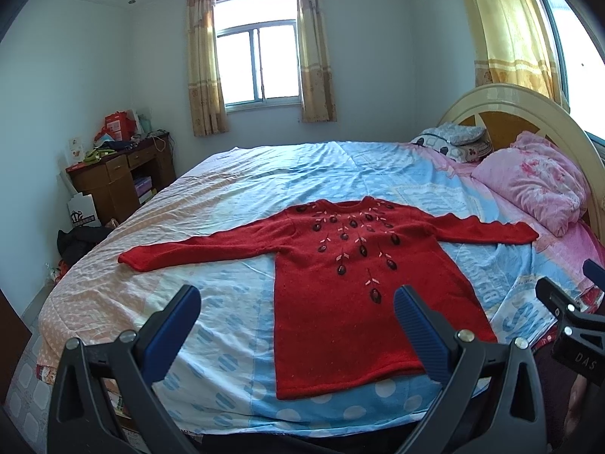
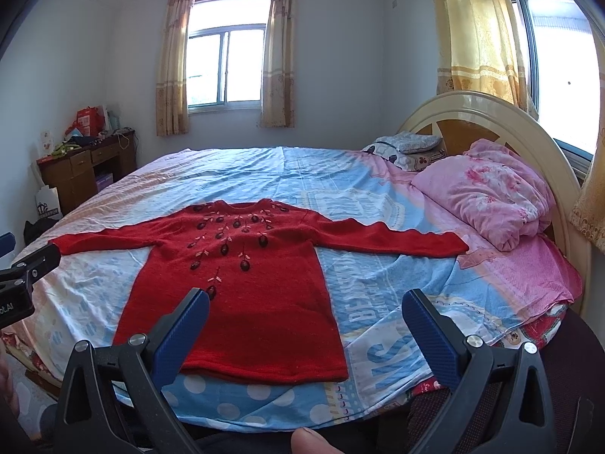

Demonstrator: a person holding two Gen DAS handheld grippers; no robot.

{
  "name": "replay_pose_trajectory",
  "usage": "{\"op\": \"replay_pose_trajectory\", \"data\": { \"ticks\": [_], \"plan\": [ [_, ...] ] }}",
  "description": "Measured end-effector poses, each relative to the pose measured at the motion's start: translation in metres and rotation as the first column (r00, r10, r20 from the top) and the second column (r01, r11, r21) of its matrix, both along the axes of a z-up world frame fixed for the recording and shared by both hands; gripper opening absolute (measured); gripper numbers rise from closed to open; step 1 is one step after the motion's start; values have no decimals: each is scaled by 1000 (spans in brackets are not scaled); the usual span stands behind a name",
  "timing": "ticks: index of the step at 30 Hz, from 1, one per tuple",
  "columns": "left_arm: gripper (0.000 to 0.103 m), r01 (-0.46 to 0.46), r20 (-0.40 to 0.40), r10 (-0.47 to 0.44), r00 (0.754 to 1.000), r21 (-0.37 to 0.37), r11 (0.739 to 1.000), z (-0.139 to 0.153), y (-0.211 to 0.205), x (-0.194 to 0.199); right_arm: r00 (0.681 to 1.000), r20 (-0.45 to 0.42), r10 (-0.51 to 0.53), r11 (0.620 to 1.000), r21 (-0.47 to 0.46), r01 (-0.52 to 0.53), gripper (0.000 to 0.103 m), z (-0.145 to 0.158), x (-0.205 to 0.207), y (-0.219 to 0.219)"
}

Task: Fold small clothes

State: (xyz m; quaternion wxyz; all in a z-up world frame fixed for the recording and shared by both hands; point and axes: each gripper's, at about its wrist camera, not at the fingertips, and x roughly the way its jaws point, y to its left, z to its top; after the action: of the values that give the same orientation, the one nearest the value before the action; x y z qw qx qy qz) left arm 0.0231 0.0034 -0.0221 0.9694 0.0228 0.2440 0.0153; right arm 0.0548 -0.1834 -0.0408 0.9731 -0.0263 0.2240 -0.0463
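Observation:
A small red knitted sweater with dark embroidered flowers lies flat on the bed, face up, both sleeves spread out sideways and its hem toward me. My left gripper hovers above the near edge of the bed, open, its blue pads on either side of the sweater's lower left part. My right gripper is also open and empty, held over the sweater's lower right side. Each gripper shows at the edge of the other's view, the right gripper at the right and the left gripper at the left.
The bed sheet is blue and pink. A pink bundled quilt and pillows lie by the cream headboard at right. A wooden desk with clutter stands at the far left wall. A fingertip shows at the bottom.

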Motion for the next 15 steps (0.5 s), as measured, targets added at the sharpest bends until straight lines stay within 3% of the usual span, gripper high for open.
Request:
{"op": "replay_pose_trajectory", "data": {
  "ticks": [9,15],
  "plan": [
    [103,25,-29,-23,999,47,999,-10,-3,20,1000,-15,24,998,62,-23,102,-11,19,-22],
    [103,32,-22,-31,999,64,997,-16,-1,45,997,-71,4,990,142,6,102,-29,42,-49]
  ]
}}
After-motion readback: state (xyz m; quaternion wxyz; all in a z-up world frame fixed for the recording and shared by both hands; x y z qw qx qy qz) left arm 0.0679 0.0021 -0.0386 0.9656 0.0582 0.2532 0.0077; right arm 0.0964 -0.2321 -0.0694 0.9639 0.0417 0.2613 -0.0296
